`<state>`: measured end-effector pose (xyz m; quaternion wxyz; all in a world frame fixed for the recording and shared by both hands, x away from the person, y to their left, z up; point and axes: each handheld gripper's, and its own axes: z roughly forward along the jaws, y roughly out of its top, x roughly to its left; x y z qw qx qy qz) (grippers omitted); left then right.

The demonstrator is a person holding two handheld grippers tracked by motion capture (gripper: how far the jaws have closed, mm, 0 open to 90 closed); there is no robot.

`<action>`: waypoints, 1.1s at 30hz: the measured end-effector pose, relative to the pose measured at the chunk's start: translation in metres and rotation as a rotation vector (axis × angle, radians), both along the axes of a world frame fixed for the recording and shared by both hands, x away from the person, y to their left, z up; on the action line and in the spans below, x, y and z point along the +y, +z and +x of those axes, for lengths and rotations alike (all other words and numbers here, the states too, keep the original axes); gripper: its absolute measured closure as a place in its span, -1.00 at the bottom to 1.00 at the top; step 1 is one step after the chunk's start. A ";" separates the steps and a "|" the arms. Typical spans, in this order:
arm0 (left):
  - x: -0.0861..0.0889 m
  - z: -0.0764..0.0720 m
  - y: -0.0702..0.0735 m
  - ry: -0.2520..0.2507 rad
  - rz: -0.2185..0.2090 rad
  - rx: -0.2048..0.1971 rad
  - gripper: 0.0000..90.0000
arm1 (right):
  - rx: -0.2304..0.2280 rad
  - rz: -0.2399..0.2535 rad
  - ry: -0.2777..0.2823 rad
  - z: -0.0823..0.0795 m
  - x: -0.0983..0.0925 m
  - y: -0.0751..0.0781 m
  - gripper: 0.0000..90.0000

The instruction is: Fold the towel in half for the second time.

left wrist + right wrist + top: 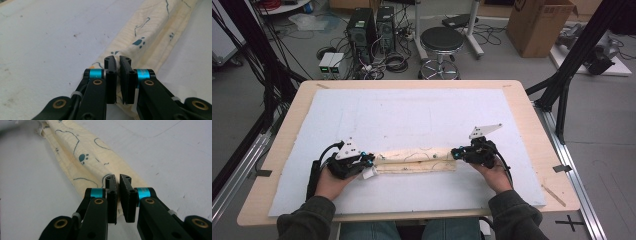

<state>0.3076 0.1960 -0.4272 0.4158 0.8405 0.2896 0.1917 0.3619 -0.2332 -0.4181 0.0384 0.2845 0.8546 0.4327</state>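
Note:
A cream cloth (414,160) with teal paw prints and line drawings lies folded into a long narrow strip across the white mat (412,115), stretched between both hands. My left gripper (370,161) is shut on the strip's left end; in the left gripper view the cloth (147,37) runs away from the pinching pads (110,72). My right gripper (455,153) is shut on the right end, and in the right gripper view the cloth (82,160) leads off from between the jaws toward the upper left. A white tag (369,173) sticks out by the left gripper.
The mat covers most of a wooden table (532,130). Beyond the table's far edge stand a black stool (441,41), computer towers (362,30) with tangled cables, and a cardboard box (539,22). Black frame legs (562,85) rise at the right.

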 end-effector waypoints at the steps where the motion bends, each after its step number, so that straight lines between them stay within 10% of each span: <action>1: 0.000 -0.001 -0.001 -0.002 0.002 0.003 0.86 | -0.005 -0.003 0.006 -0.001 0.000 -0.001 0.88; 21: 0.006 -0.013 -0.008 -0.019 0.002 0.015 0.82 | 0.006 -0.043 0.052 -0.022 0.000 -0.013 0.83; 33: 0.016 -0.023 0.006 -0.037 -0.071 0.012 0.13 | 0.005 0.023 0.070 -0.030 -0.005 -0.002 0.30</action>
